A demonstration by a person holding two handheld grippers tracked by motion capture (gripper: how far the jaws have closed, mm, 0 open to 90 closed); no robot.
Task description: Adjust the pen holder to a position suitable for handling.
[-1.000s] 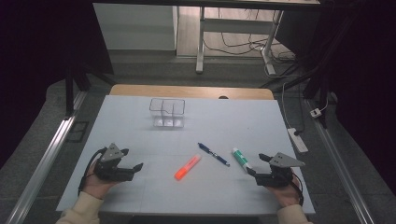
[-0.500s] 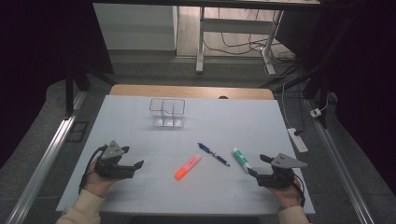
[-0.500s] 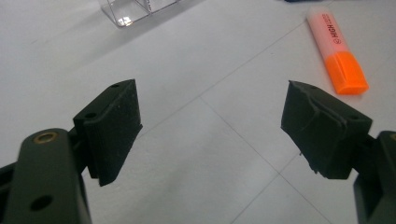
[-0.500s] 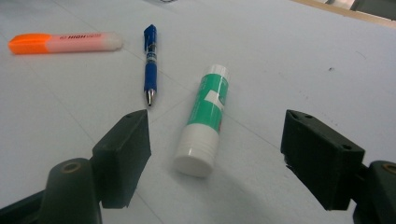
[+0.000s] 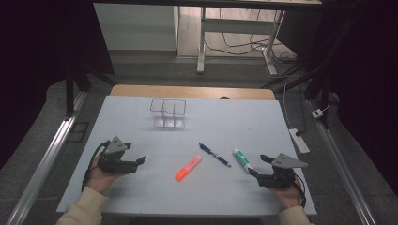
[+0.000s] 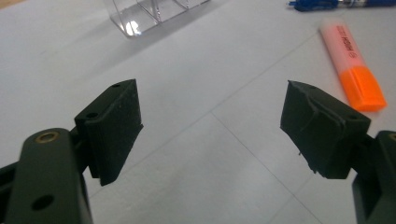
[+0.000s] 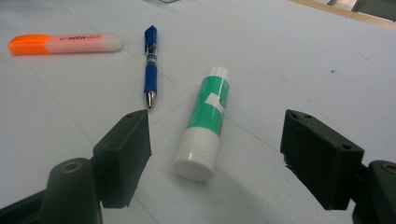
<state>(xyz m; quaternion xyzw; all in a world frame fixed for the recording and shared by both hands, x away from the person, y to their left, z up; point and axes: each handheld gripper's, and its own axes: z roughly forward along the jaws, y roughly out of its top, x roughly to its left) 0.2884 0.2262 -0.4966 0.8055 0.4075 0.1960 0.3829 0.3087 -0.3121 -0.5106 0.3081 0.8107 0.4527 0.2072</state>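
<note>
An orange highlighter (image 5: 188,168) lies mid-table, with a blue pen (image 5: 214,155) to its right and a green-and-white glue stick (image 5: 242,159) beyond that. A clear plastic organiser (image 5: 167,113) stands farther back. My left gripper (image 5: 139,161) rests low at the left, open and empty, its jaws facing the highlighter (image 6: 353,64) and the organiser (image 6: 149,14). At the right, my right gripper (image 5: 258,165) is open and empty just short of the glue stick (image 7: 205,122); the pen (image 7: 150,65) and highlighter (image 7: 65,43) lie past it.
The white table top (image 5: 244,117) has a wooden strip (image 5: 192,91) along its far edge. A power strip (image 5: 299,140) and cables lie on the floor to the right. Metal rails (image 5: 42,164) run along both sides.
</note>
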